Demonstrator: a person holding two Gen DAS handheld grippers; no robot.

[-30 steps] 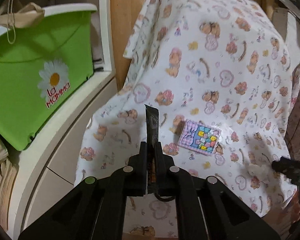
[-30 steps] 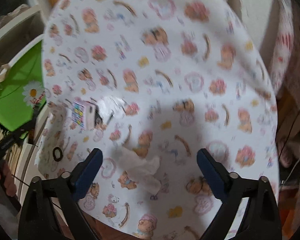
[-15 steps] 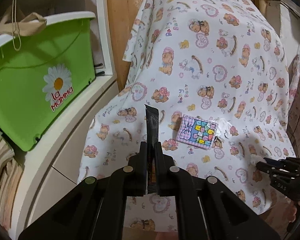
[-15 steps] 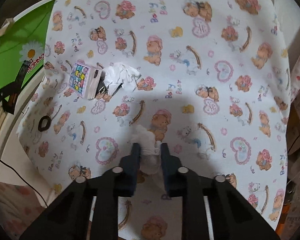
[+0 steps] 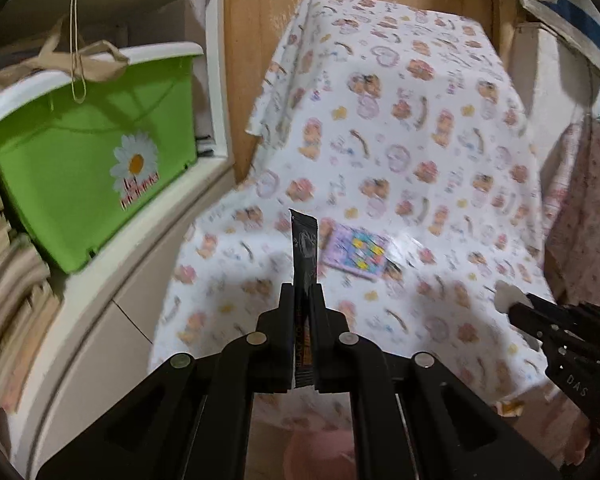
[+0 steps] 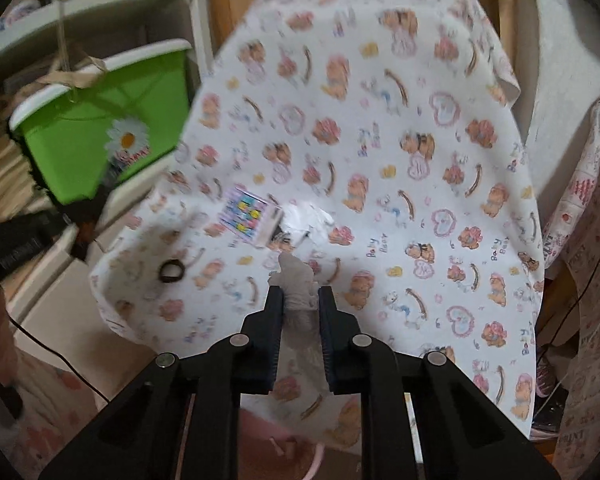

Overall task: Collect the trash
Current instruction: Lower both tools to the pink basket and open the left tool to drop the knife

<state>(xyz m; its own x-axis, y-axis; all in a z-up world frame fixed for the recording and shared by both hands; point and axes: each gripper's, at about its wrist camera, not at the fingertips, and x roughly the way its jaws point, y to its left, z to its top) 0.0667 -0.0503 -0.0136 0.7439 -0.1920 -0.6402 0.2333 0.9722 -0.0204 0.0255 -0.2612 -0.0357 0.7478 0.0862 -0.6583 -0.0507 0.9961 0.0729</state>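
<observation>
Fingers of my left gripper [image 5: 303, 292] pinch a black sachet [image 5: 305, 248]. My right gripper [image 6: 300, 296] clamps a crumpled tissue [image 6: 298, 280] above the bear-print cloth [image 6: 380, 140].

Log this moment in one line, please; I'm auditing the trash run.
left gripper: shut on black sachet | right gripper: shut on crumpled tissue | on cloth: patterned box, white wrapper, black ring
</observation>
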